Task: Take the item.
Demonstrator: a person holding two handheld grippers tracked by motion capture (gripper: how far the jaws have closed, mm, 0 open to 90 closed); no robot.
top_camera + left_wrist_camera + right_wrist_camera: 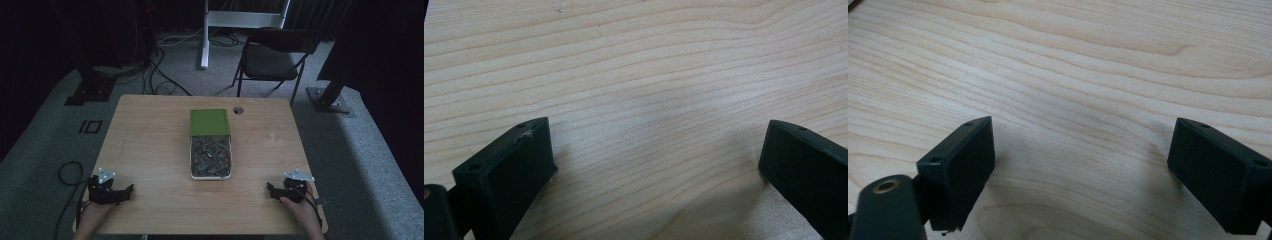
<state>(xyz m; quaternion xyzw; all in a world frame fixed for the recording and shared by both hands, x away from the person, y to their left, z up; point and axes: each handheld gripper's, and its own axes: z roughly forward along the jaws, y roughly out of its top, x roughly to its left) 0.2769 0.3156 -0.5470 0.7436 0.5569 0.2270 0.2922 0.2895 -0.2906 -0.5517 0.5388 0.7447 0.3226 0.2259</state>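
The white tray (pixel 210 175) of dark, jumbled small pieces sits mid-frame on the pale wood-grain table (pixel 150 150), its flat green lid (pixel 209 122) just behind. Left gripper (pixel 117 194) and right gripper (pixel 274 191) rest low in the frame, fingers spread and empty. Loose pieces could spill if a hard black finger knocks the shallow rim.

A box (pixel 210 150) sits mid-table (pixel 150 140), between the left gripper (pixel 129 191) and right gripper (pixel 270 189).

Dim room, grey carpet (pixel 350 150), black folding chair (pixel 272 57) behind wooden table (pixel 150 140)
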